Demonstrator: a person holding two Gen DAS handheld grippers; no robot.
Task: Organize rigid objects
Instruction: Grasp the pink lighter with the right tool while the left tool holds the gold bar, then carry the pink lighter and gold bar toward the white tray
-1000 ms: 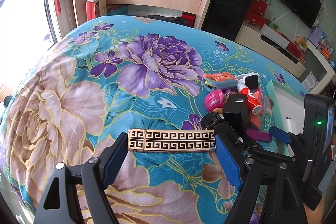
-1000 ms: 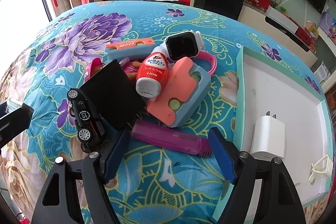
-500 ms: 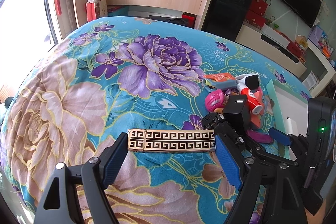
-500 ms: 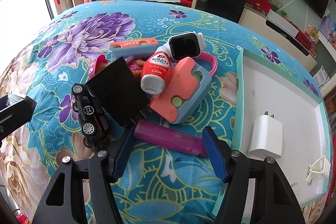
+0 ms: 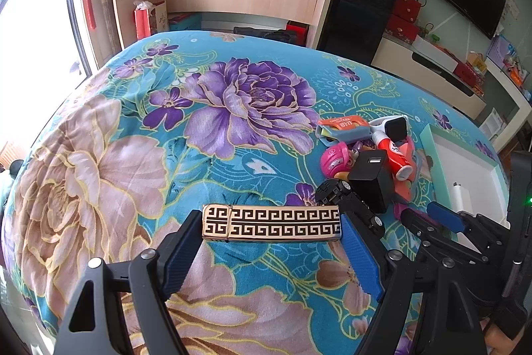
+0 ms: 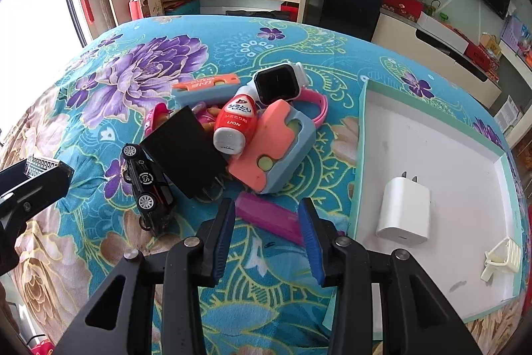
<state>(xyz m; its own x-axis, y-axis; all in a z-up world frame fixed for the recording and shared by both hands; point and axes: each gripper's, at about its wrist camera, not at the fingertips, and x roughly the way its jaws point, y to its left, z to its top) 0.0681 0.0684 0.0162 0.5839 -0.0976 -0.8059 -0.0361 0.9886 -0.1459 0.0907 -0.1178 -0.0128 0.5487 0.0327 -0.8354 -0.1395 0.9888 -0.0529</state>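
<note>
My left gripper (image 5: pixel 271 238) is shut on a gold bar with a black key pattern (image 5: pixel 271 223), held by its ends just above the flowered bedspread. The same bar (image 6: pixel 40 163) shows at the left edge of the right wrist view. My right gripper (image 6: pixel 267 208) hangs over a purple bar (image 6: pixel 272 218) that lies slanted on the spread. Its jaws are closing, with the bar's middle showing between the blue pads and its ends hidden behind the fingers. I see no firm press on the bar.
Behind the purple bar is a pile: black toy car (image 6: pixel 148 185), black charger (image 6: pixel 184 152), red-and-white bottle (image 6: pixel 234 125), coral-and-blue block (image 6: pixel 276 148), smartwatch (image 6: pixel 277 82). To the right, a teal-rimmed white tray (image 6: pixel 362 155) holds a white charger (image 6: pixel 404 210) and a cream clip (image 6: pixel 502 258).
The right gripper's jaws have narrowed a lot around the purple bar and now cover its ends. The left gripper and its patterned bar have not moved.
</note>
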